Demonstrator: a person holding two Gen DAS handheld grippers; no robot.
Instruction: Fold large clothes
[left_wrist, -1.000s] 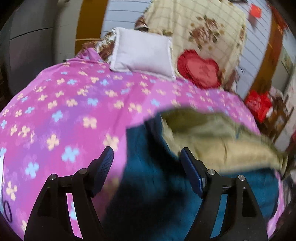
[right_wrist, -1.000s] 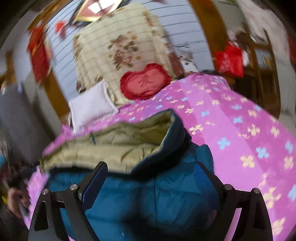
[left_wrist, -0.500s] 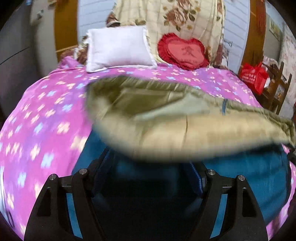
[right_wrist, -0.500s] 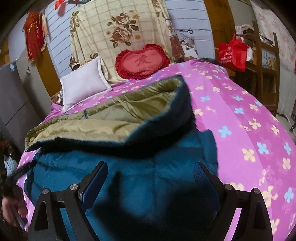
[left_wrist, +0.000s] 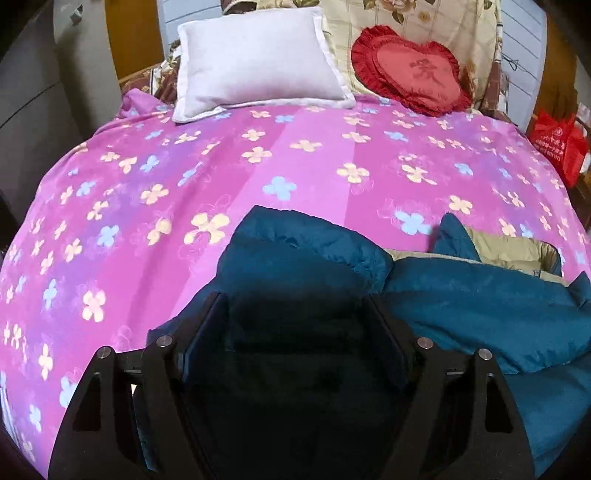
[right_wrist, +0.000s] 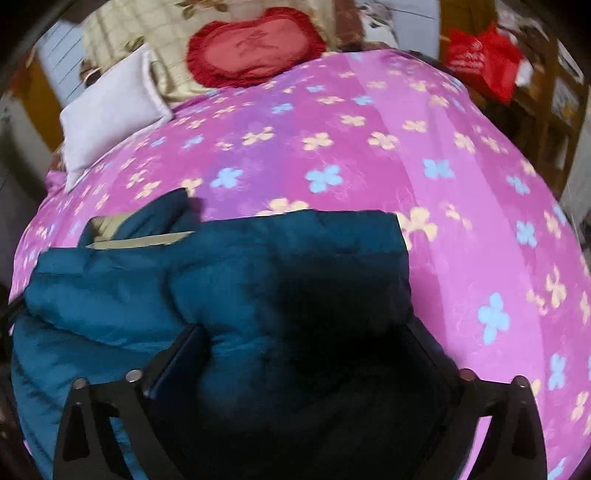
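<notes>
One blue padded jacket lies on the one pink flowered bedspread. Beyond the jacket, at the head of the bedspread, there are two cushions: one white pillow and one red heart-shaped cushion. One red bag stands off the bedspread's edge.

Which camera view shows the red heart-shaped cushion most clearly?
The left wrist view: the red heart-shaped cushion is sharp there, with its frilled edge and middle mark visible, leaning on the floral bedding. The right wrist view shows the same cushion whole but blurred.
</notes>
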